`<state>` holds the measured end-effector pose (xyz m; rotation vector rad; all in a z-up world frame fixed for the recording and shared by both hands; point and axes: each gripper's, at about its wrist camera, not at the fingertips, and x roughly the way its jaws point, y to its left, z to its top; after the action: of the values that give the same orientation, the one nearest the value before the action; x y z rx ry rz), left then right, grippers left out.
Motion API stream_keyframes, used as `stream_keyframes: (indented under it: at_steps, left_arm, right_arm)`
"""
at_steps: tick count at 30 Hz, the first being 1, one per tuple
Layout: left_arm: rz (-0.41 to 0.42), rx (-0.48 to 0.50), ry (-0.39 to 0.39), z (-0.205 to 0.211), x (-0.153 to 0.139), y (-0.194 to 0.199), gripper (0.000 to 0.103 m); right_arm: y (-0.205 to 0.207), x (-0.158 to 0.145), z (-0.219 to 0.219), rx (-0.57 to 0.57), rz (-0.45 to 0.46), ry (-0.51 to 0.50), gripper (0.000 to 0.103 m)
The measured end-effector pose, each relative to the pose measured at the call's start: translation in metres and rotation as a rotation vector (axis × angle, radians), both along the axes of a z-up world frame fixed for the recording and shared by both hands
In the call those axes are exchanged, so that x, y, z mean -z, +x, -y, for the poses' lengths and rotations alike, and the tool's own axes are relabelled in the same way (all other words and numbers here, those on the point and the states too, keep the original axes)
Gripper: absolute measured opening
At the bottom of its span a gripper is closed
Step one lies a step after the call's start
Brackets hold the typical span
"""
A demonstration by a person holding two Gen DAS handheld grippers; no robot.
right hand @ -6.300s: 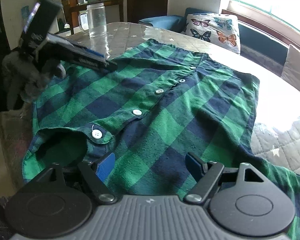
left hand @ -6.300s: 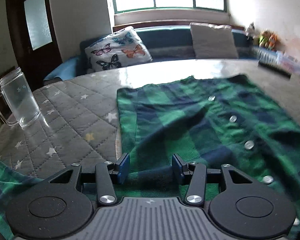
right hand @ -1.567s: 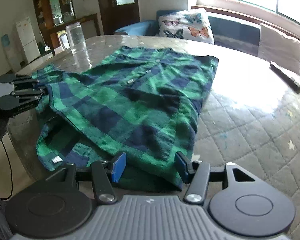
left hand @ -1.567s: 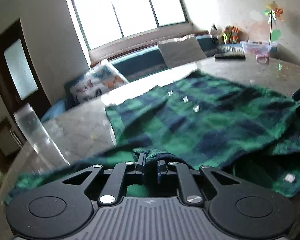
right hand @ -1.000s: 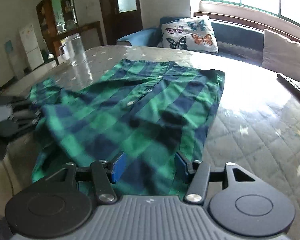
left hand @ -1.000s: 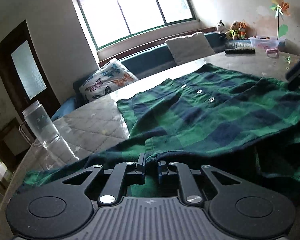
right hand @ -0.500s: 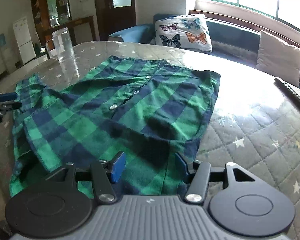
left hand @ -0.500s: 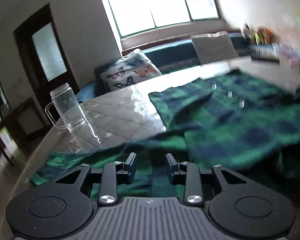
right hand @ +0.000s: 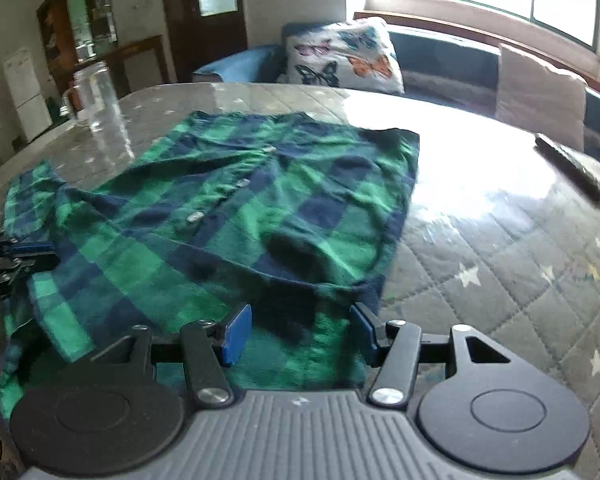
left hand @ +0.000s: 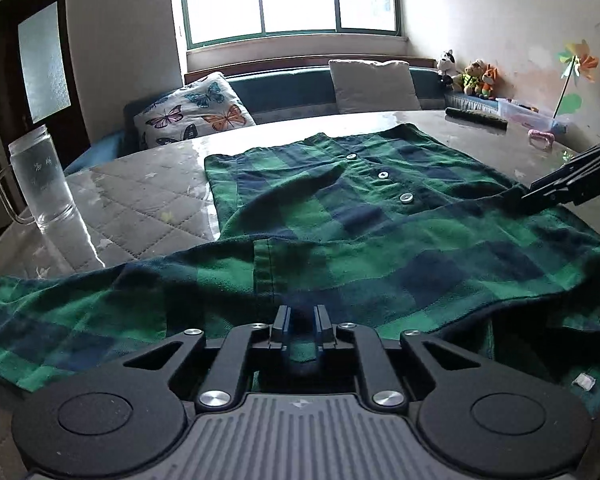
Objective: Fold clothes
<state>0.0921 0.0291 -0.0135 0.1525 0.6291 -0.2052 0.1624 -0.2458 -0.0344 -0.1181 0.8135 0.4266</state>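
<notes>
One fold looks made so far. The left gripper [left hand: 300,318] is closing its jaws, now nearly together, on a ridge of the green-and-blue checked shirt [left hand: 380,224] at its near edge; cloth sits between the pads. The right gripper [right hand: 300,330] stands about half open over the shirt's other near corner, with cloth lying between the jaws but not pinched. The shirt lies spread on the quilted table [right hand: 500,264], buttons up, its near part doubled back over the body; one sleeve trails toward the glass mug [left hand: 40,184]. Sleeves and the lengthwise folds seem left to do.
</notes>
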Motion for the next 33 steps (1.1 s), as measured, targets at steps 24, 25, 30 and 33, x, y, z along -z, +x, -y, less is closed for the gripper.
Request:
stream_keyframes:
  at_steps: [24,25,30,33]
  left_arm:
    - [0.033,-0.069,-0.006,-0.035,-0.005,-0.023,0.033]
    - [0.032,-0.072,-0.005,-0.036,-0.005,-0.024,0.033]
    - [0.024,-0.098,0.001,-0.05,-0.005,-0.027,0.032]
    - [0.034,-0.132,-0.004,-0.061,-0.009,-0.029,0.033]
  right_arm:
    - [-0.037,-0.025,-0.11,-0.314,0.082,-0.009,0.061]
    - [-0.038,-0.021,-0.118,-0.334,0.076,-0.015,0.061]
    - [-0.049,0.003,-0.133,-0.399,0.045,-0.104,0.061]
    - [-0.056,0.001,-0.133,-0.412,0.077,-0.142,0.061]
